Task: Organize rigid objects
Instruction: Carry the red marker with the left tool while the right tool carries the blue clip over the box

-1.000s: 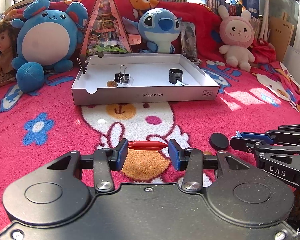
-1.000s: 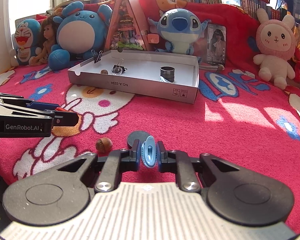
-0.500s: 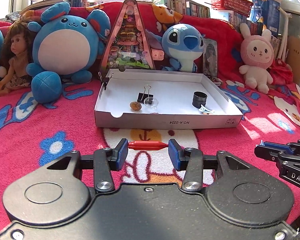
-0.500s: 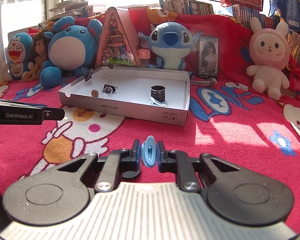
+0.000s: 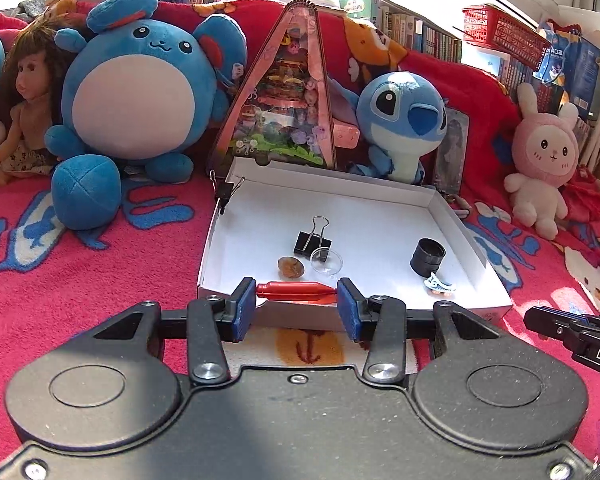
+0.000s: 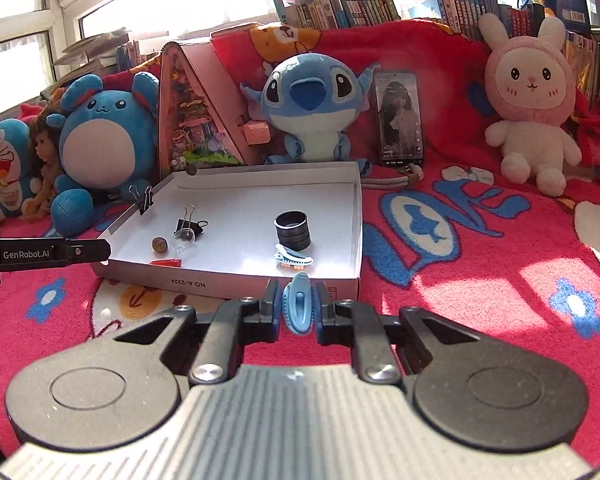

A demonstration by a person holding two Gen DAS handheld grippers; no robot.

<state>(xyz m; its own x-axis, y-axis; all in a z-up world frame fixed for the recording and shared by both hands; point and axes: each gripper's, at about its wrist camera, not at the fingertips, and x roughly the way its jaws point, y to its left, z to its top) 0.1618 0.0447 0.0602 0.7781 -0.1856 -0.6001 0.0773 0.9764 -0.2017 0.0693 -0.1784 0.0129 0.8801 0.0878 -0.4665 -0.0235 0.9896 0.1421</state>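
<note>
Two small rigid pieces are in transit toward the white cardboard tray (image 5: 480, 254), which serves as the landmark for everything else. One is a red pen-like stick (image 5: 296, 290), slim with a tapered tip, held crosswise and end to end between the blue pads of the left gripper (image 5: 296, 305), whose jaws stand at a moderate gap set by the stick's length; it hangs right at the tray's near wall. The other is a light blue plastic hair clip (image 6: 298, 309), smooth and rounded, pinched upright by the narrowly closed right gripper (image 6: 298, 312), just short of the tray's near right corner. Inside the tray already lie a black binder clip (image 5: 313, 240), a brown nut-like bead (image 5: 291, 267), a small clear dish (image 5: 326, 263), a stack of black rings (image 5: 427, 257) and a pale toothed hair clip (image 5: 440, 283); another binder clip (image 5: 225, 191) grips the tray's far left rim. Doing this step well probably means carrying each piece fully over the near wall, lowering it toward bare white floor away from the dish and rings, and only then easing the jaws apart so nothing rolls or bounces out. Beyond the tray sit plush toys on a red blanket (image 6: 480, 248).
</note>
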